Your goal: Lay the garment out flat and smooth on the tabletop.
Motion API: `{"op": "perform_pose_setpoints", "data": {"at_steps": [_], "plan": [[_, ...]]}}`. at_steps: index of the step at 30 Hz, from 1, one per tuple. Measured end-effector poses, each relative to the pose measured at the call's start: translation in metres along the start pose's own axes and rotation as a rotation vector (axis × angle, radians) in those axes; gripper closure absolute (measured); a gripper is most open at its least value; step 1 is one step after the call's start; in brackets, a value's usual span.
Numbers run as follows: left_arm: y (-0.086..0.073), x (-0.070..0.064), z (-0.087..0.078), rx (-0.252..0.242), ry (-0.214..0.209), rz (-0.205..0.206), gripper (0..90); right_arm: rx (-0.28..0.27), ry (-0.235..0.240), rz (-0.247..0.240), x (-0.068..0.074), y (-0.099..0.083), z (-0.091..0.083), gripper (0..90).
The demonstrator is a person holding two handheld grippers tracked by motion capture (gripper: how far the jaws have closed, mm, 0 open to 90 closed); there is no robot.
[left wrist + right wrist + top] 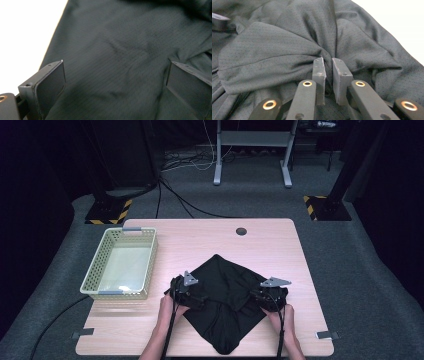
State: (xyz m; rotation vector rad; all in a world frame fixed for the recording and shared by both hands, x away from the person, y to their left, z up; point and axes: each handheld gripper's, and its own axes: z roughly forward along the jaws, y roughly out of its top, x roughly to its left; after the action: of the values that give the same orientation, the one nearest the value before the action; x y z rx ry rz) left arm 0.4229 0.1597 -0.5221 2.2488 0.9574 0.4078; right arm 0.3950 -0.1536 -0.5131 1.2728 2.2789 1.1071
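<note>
A black mesh garment [225, 300] lies spread on the light wooden table [270, 245], one corner pointing at the near edge. My left gripper [192, 295] rests over the garment's left side; in the left gripper view its jaws stand wide apart above flat black fabric [117, 57], so it is open [115, 82]. My right gripper [260, 296] sits at the garment's right side. The right gripper view has it [328, 63] pinched shut on a gathered fold of the garment [287, 45], with creases radiating from the jaws.
A pale green plastic basket [100, 265], with nothing inside, stands at the table's left edge. A round cable hole [241, 231] sits near the far edge. Bare tabletop surrounds the garment. Beyond the table are floor cables [185, 200] and stand bases.
</note>
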Motion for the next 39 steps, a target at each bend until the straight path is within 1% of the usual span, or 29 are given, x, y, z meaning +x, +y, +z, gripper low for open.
{"op": "perform_pose_setpoints", "data": {"at_steps": [1, 2, 4, 6, 7, 8, 9, 11, 13, 14, 15, 16, 17, 18, 20, 22, 23, 24, 25, 26, 27, 28, 29, 31, 33, 35, 36, 38, 39], "plan": [[-0.002, -0.001, 0.0, -0.013, -0.013, -0.02, 2.0, 0.002, 0.005, -0.003, 0.002, -0.001, -0.001, 81.4], [-0.004, -0.003, -0.001, -0.021, -0.002, -0.014, 2.0, 0.004, 0.005, -0.009, 0.003, -0.001, -0.001, 81.4], [-0.011, -0.005, -0.005, -0.043, 0.002, -0.023, 2.7, 0.003, 0.006, -0.019, 0.008, -0.003, -0.002, 81.4], [-0.02, -0.005, -0.011, -0.061, 0.01, -0.028, 2.7, -0.008, 0.02, -0.016, 0.012, -0.006, -0.003, 81.5], [-0.02, -0.005, -0.011, -0.061, 0.01, -0.028, 2.7, -0.008, 0.02, -0.016, 0.012, -0.006, -0.003, 81.5], [-0.025, -0.007, -0.015, -0.067, 0.018, -0.037, 2.8, -0.019, 0.053, 0.008, 0.016, -0.01, -0.004, 81.5], [-0.029, -0.008, -0.019, -0.066, 0.022, -0.042, 2.8, -0.019, 0.053, 0.008, 0.016, -0.01, -0.004, 81.5], [-0.038, -0.012, -0.026, -0.065, 0.032, -0.05, 2.9, -0.034, 0.079, 0.027, 0.022, -0.015, -0.004, 81.4], [-0.044, -0.015, -0.032, -0.066, 0.037, -0.056, 3.1, -0.035, 0.084, 0.018, 0.028, -0.017, -0.005, 81.2], [-0.045, -0.016, -0.033, -0.07, 0.038, -0.06, 3.3, -0.027, 0.077, 0.001, 0.031, -0.017, -0.007, 80.6], [-0.046, -0.016, -0.034, -0.07, 0.039, -0.059, 3.6, -0.022, 0.067, -0.015, 0.033, -0.016, -0.007, 78.7], [-0.046, -0.016, -0.034, -0.069, 0.04, -0.059, 3.6, -0.011, 0.042, -0.033, 0.034, -0.014, -0.009, 73.0], [-0.046, -0.016, -0.034, -0.068, 0.038, -0.063, 3.6, -0.011, 0.042, -0.033, 0.034, -0.014, -0.009, 73.0], [-0.046, -0.016, -0.033, -0.069, 0.039, -0.067, 3.6, -0.004, 0.036, -0.039, 0.035, -0.012, -0.01, 70.4], [-0.046, -0.016, -0.033, -0.069, 0.041, -0.068, 3.7, 0.015, 0.007, -0.057, 0.035, -0.007, -0.014, 58.3], [-0.046, -0.016, -0.033, -0.069, 0.041, -0.069, 3.6, 0.006, -0.017, -0.063, 0.037, -0.005, -0.018, 49.4], [-0.046, -0.016, -0.033, -0.069, 0.041, -0.069, 3.7, 0.002, -0.022, -0.066, 0.039, -0.003, -0.02, 46.7], [-0.046, -0.016, -0.033, -0.068, 0.041, -0.068, 3.7, -0.005, -0.028, -0.073, 0.04, -0.001, -0.022, 41.3], [-0.046, -0.016, -0.033, -0.069, 0.041, -0.069, 3.7, -0.014, -0.038, -0.074, 0.043, 0.001, -0.024, 38.2], [-0.046, -0.016, -0.033, -0.069, 0.041, -0.068, 3.7, -0.025, -0.037, -0.079, 0.045, 0.002, -0.026, 36.8], [-0.046, -0.016, -0.033, -0.069, 0.041, -0.068, 3.7, -0.033, -0.03, -0.083, 0.049, 0.004, -0.027, 33.1], [-0.046, -0.016, -0.033, -0.069, 0.041, -0.068, 3.7, -0.044, -0.035, -0.09, 0.053, 0.006, -0.028, 31.2], [-0.046, -0.016, -0.033, -0.069, 0.041, -0.069, 3.7, -0.049, -0.033, -0.098, 0.057, 0.008, -0.029, 31.1], [-0.046, -0.016, -0.033, -0.07, 0.041, -0.069, 3.8, -0.049, -0.011, -0.121, 0.067, 0.011, -0.028, 27.7], [-0.046, -0.016, -0.033, -0.069, 0.04, -0.067, 3.7, -0.028, 0.025, -0.152, 0.077, 0.012, -0.022, 27.3], [-0.046, -0.016, -0.033, -0.069, 0.041, -0.068, 3.7, 0.004, 0.038, -0.183, 0.086, 0.013, -0.012, 25.3], [-0.046, -0.016, -0.033, -0.069, 0.041, -0.068, 3.7, 0.032, 0.037, -0.193, 0.088, 0.012, -0.007, 25.6], [-0.046, -0.016, -0.033, -0.07, 0.041, -0.068, 3.7, 0.089, 0.006, -0.202, 0.088, 0.011, 0.004, 30.2], [-0.046, -0.016, -0.033, -0.07, 0.041, -0.068, 3.8, 0.101, 0.001, -0.201, 0.087, 0.01, 0.008, 36.5]]}}
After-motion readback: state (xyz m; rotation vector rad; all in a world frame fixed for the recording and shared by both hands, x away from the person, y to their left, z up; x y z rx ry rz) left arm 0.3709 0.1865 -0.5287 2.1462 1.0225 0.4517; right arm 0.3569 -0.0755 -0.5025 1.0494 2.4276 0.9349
